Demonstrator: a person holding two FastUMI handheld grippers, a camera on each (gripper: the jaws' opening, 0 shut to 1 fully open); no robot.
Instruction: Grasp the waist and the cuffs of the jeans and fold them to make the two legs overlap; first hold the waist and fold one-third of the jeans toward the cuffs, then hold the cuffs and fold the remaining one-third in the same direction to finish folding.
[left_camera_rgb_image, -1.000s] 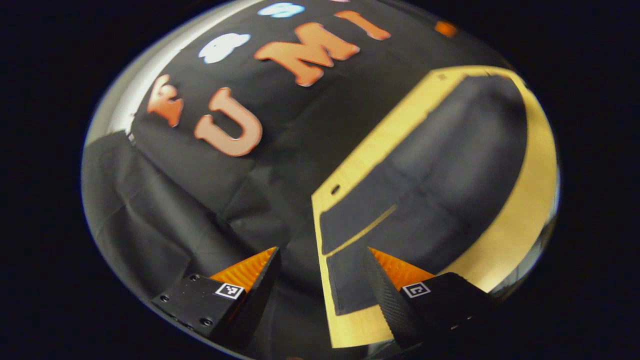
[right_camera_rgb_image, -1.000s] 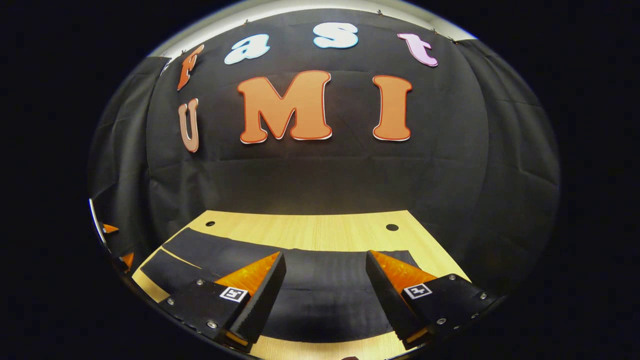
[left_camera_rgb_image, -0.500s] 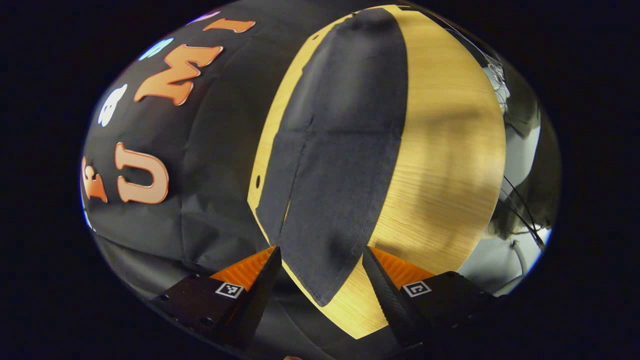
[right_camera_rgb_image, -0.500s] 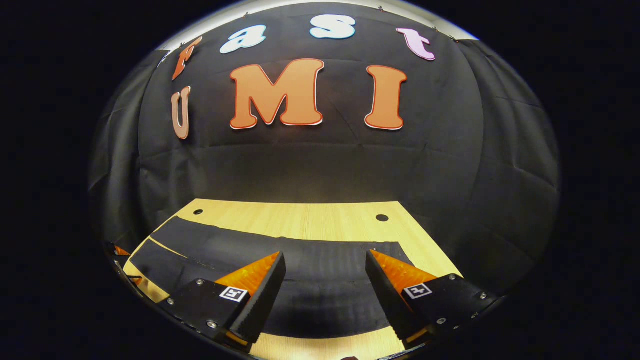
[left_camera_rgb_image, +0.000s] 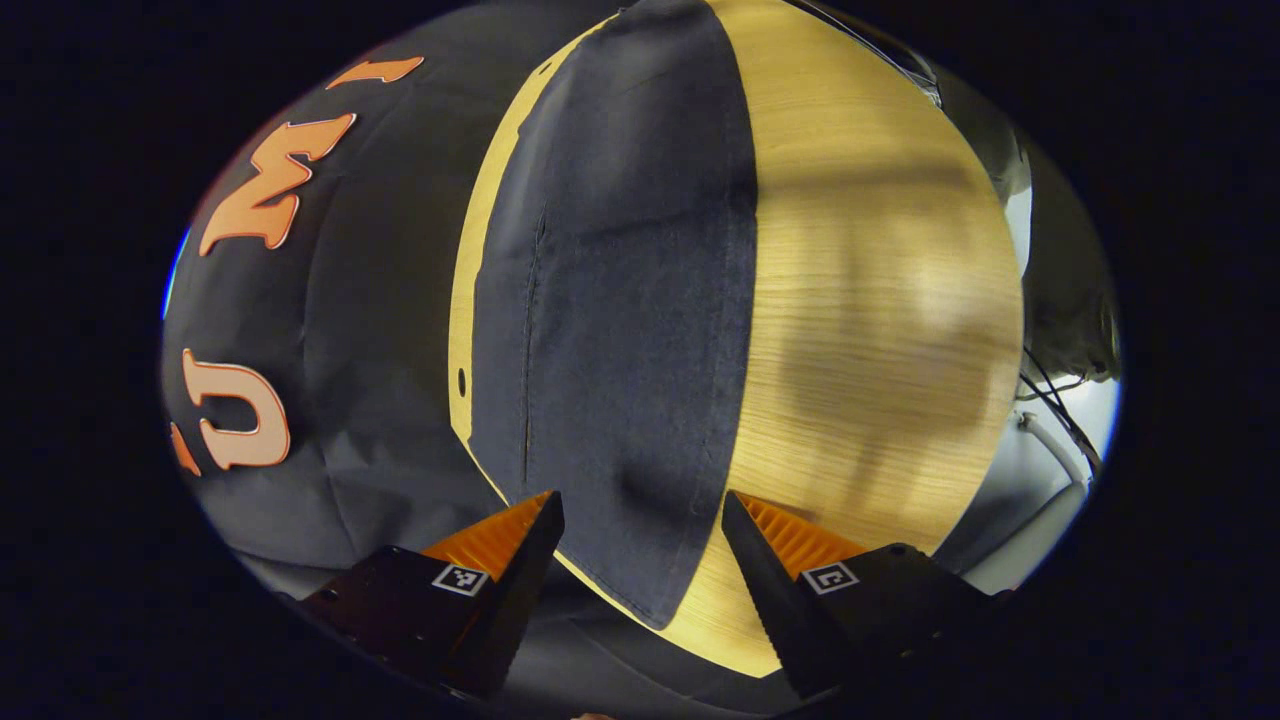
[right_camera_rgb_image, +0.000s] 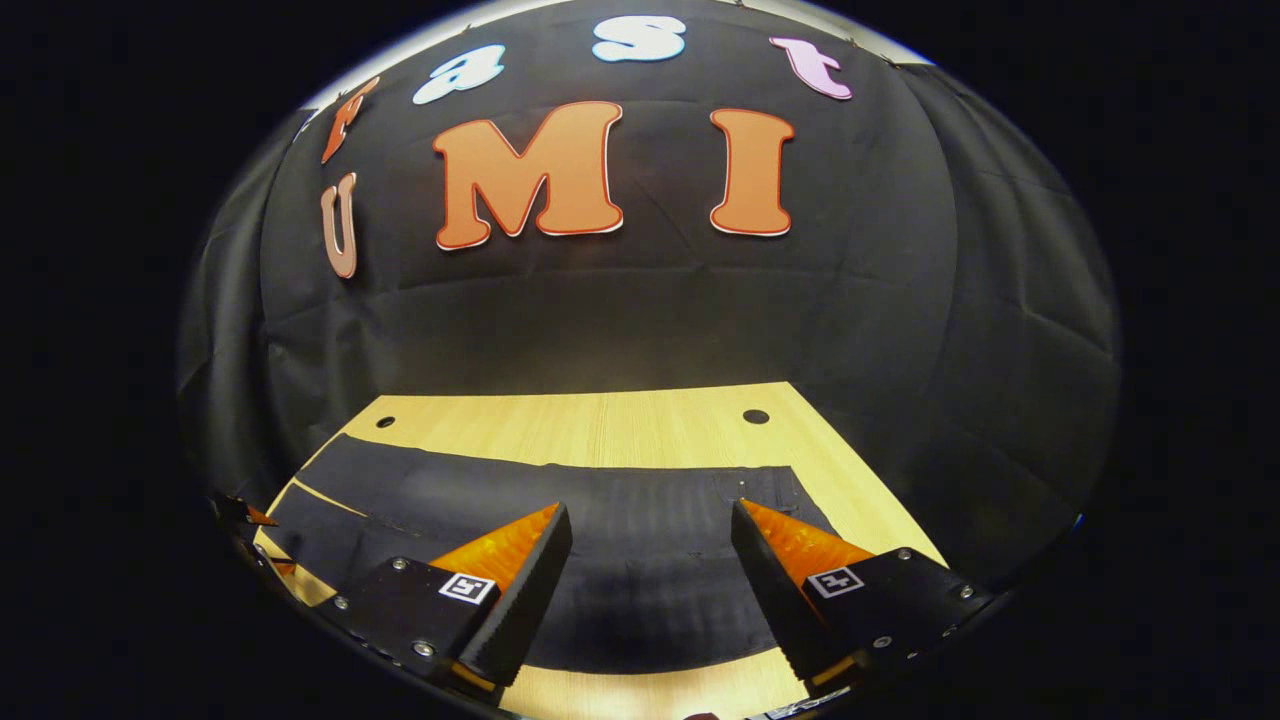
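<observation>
Black cloth hangs as the booth's wall behind a pale wooden desk (right_camera_rgb_image: 640, 430) with small round holes near its far corners. Spread flat on that desk lie the dark denim jeans (right_camera_rgb_image: 600, 560), their long axis running side to side across the desk in the right gripper view and straight away from the camera in the left gripper view, where the split between the two legs (left_camera_rgb_image: 527, 350) shows near the desk's far edge. One end of the jeans (left_camera_rgb_image: 640, 560) lies just below and between the fingers of the left gripper (left_camera_rgb_image: 640, 540), which stands wide apart, holding nothing. Over the jeans' near long edge hovers the right gripper (right_camera_rgb_image: 650, 550), likewise spread wide and empty. Judging by this, each gripper is closing on its own end; no fold is begun.
</observation>
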